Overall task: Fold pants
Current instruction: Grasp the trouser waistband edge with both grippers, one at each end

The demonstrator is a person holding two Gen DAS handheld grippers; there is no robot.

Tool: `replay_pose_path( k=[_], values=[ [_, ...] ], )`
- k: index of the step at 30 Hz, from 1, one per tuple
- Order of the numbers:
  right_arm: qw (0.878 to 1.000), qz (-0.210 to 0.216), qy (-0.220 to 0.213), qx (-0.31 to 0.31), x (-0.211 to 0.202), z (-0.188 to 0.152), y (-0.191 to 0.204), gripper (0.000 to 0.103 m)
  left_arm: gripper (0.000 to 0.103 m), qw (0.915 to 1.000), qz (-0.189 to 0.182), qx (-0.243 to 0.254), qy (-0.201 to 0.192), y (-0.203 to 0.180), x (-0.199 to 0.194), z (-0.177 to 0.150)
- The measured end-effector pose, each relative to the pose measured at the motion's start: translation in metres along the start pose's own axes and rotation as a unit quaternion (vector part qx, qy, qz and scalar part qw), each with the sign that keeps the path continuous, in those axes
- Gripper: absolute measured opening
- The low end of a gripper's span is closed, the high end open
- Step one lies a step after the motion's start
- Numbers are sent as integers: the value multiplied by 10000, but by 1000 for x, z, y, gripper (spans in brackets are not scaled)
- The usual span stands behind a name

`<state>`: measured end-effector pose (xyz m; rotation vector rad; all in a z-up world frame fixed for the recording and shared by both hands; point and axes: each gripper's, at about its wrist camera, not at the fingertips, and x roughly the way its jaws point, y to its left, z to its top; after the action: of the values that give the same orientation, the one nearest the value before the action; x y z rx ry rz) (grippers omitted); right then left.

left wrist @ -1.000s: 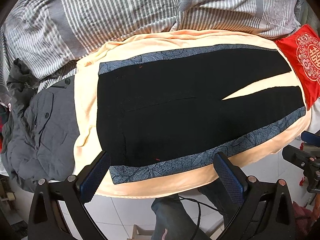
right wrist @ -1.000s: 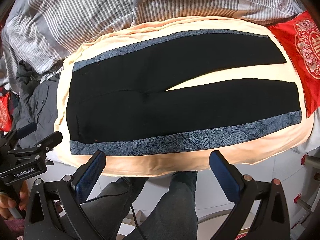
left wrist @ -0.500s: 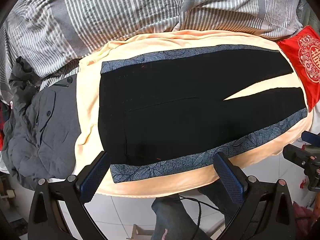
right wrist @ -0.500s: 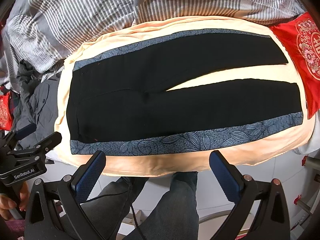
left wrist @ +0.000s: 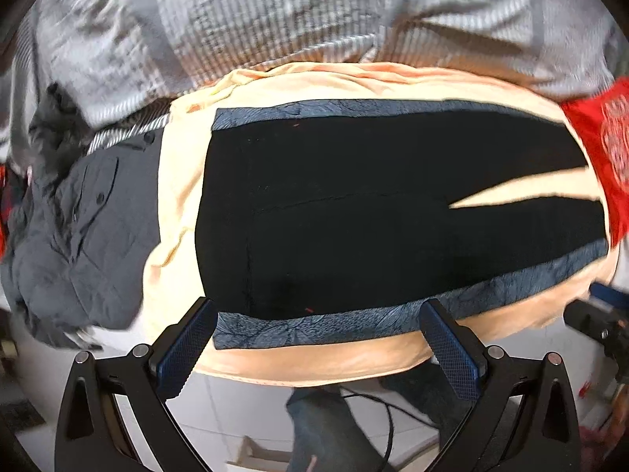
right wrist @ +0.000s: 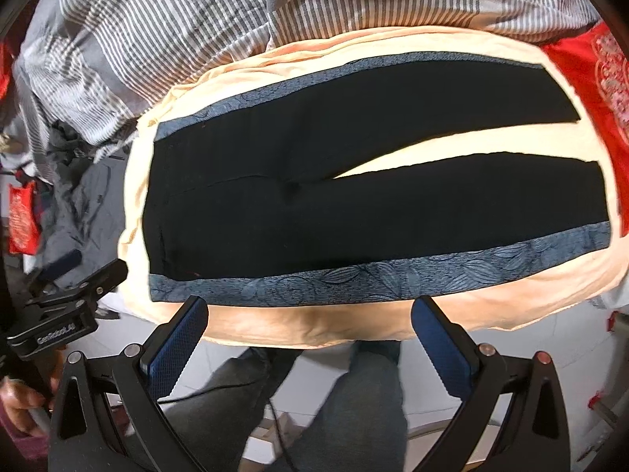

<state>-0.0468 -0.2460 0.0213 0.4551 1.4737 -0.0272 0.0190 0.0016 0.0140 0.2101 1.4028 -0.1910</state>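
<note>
Black pants with blue patterned side stripes lie flat on a peach sheet, waist at the left, legs pointing right and split apart. They also show in the right wrist view. My left gripper is open and empty, just in front of the near stripe at the waist end. My right gripper is open and empty, in front of the near stripe around the middle of the pants.
A grey shirt pile lies left of the sheet. A striped duvet is bunched behind. A red cushion sits at the right. The person's legs stand at the bed's near edge, over a white tiled floor.
Both grippers have moved in closer to the bed; the pants look larger in both views. The left view is blurred by motion. The pants have not moved.
</note>
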Motion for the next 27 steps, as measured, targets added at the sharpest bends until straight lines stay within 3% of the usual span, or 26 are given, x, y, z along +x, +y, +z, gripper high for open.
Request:
replay_pose_path(
  k=[4, 7, 11, 15, 17, 18, 20, 23, 27],
  values=[
    [9975, 639, 115, 273, 6, -1, -19, 103, 103, 9972, -122, -735, 75, 11, 11, -8],
    [9941, 964, 283, 414, 17, -7, -31, 103, 103, 9900, -426, -1321, 268, 20, 25, -20],
    [9868, 1384, 542, 647, 42, -17, -46, 103, 103, 9790, -532, -1923, 405, 32, 43, -43],
    [9700, 1997, 663, 1215, 74, -30, -65, 103, 103, 9723, -697, -2186, 448, 38, 63, -61],
    [9608, 2237, 645, 1506, 99, -37, -75, 98, 102, 9700, -835, -2239, 450, 43, 81, -70],
    [9573, 2315, 658, 1600, 108, -39, -77, 94, 95, 9694, -892, -2242, 448, 43, 90, -73],
    [9481, 2507, 695, 1828, 133, -46, -85, 70, 85, 9683, -1001, -2222, 545, 46, 112, -78],
    [9374, 2754, 666, 2027, 165, -56, -93, 67, 84, 9636, -1163, -2331, 594, 49, 133, -85],
    [9322, 2906, 450, 2111, 191, -67, -101, 67, 85, 9616, -1374, -2342, 403, 52, 142, -99]
  ],
)
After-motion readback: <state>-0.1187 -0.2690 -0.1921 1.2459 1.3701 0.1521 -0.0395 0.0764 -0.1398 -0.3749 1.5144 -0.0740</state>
